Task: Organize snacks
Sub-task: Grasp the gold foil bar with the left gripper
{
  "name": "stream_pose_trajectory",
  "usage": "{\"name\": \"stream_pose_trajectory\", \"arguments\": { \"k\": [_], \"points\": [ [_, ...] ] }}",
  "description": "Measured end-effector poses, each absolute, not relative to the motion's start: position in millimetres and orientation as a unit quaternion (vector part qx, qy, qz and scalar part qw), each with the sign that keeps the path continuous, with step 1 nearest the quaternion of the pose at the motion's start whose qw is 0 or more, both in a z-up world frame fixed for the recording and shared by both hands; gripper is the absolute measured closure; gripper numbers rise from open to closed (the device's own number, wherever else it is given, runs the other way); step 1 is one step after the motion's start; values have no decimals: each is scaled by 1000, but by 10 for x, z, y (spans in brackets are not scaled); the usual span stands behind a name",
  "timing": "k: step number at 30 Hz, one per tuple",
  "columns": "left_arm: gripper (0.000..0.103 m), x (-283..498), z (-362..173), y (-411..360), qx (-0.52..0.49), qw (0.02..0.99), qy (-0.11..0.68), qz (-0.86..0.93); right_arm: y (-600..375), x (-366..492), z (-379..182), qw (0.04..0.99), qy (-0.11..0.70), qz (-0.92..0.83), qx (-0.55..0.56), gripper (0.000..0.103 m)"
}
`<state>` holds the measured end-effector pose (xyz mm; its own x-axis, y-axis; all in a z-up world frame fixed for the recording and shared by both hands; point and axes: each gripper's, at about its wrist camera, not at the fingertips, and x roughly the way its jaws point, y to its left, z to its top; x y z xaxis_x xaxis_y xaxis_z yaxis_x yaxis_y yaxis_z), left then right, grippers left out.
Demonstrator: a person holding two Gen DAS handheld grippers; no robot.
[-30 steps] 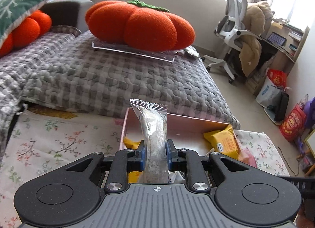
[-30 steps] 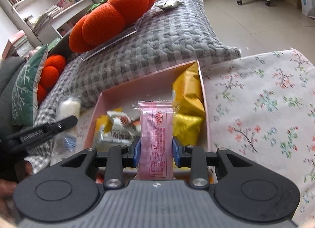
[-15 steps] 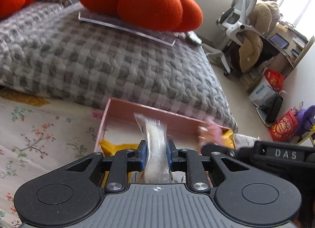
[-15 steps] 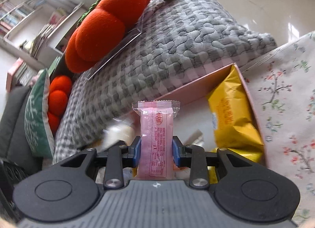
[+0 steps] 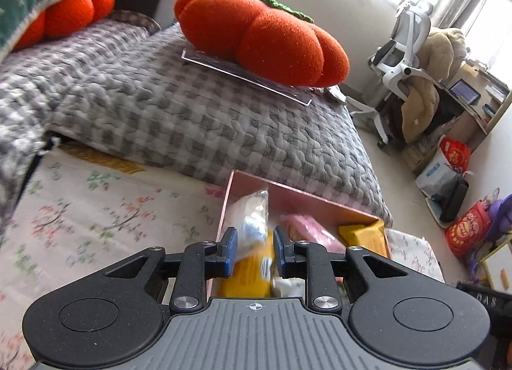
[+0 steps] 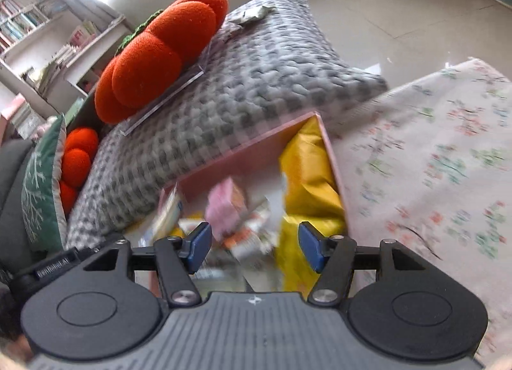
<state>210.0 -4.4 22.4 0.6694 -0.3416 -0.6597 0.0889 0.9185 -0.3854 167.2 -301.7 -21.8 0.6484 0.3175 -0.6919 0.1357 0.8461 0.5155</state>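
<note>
Both the left gripper [image 5: 252,250] and right gripper [image 6: 254,247] hang with fingers spread and empty over the pink box [image 6: 243,154], where the light, crinkly, slippery snack packets [image 6: 225,207] lie, best pinched across their flat middles

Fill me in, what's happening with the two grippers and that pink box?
A person is sorting snacks into the pink box with two handheld grippers. Both the left gripper and the right gripper are open and hold nothing, poised just above the box. A clear-wrapped snack and a pink packet, both blurred, sit among the yellow bags and other wrappers inside. The box rests on a floral cloth beside a grey quilt.
</note>
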Motion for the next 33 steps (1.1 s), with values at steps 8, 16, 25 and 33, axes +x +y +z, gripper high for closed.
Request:
{"name": "stream_pose_trajectory", "arguments": {
  "k": [8, 16, 25, 33],
  "points": [
    [71, 1362, 222, -98, -110, 902, 406, -95, -2800, 1170, -184, 860, 454, 80, 219, 38],
    [70, 838, -32, 14, -105, 886, 443, -87, -2628, 987, -202, 864, 459, 100, 183, 34],
    [67, 533, -289, -117, -62, 870, 479, -95, -2538, 829, -254, 864, 468, 109, 150, 34],
    [59, 371, -501, -412, 22, 857, 504, -108, -2564, 814, -310, 865, 473, 96, 137, 34]
  ]
}}
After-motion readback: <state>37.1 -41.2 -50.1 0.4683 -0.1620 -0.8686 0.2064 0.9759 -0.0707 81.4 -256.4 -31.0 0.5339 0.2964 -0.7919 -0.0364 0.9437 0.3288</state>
